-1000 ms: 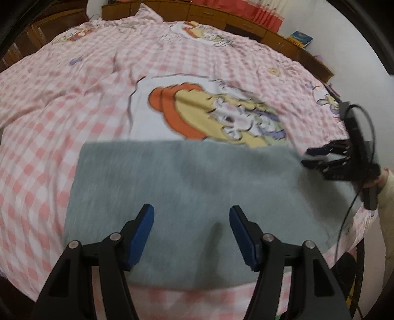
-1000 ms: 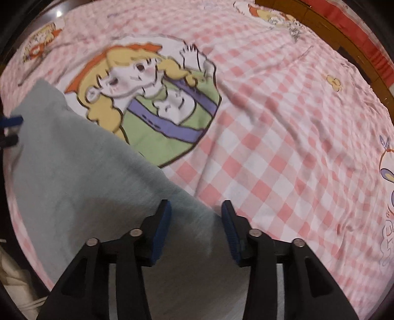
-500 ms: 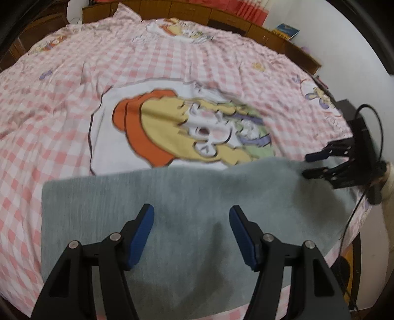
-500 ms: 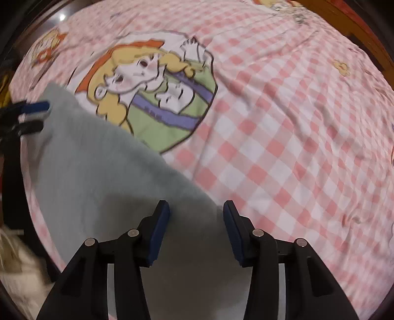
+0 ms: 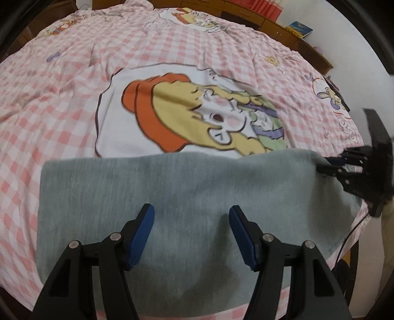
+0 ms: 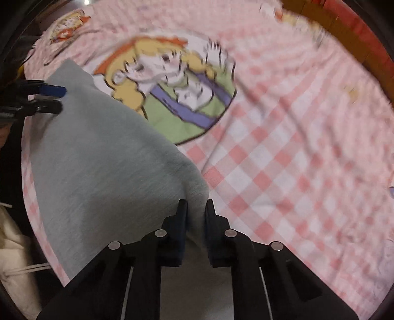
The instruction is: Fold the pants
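Observation:
Grey pants [image 5: 187,187] lie folded into a flat rectangle near the front edge of a pink checked bedsheet [image 5: 61,103]. My left gripper [image 5: 192,221] hovers open over their near half, with nothing between its blue pads. In the right wrist view my right gripper [image 6: 195,209] is closing its jaws on the pants' [image 6: 103,160] corner, and the fabric is bunched up between the pads. The left wrist view shows the right gripper [image 5: 327,165] at the pants' far right corner. In the right wrist view the left gripper [image 6: 55,99] stands open by the pants' left end.
A large cartoon print [image 5: 197,115] lies just beyond the pants. Wooden cabinets [image 5: 283,22] run behind the bed, with a book [image 5: 300,28] on top. The bed's edge drops away at the right. A pale cloth bundle [image 6: 12,258] sits beside the bed.
The right gripper's jaws have come together on the pants' corner and the fabric there has lifted into a ridge. The left gripper first shifted so that the pants sit lower in its view, then held still.

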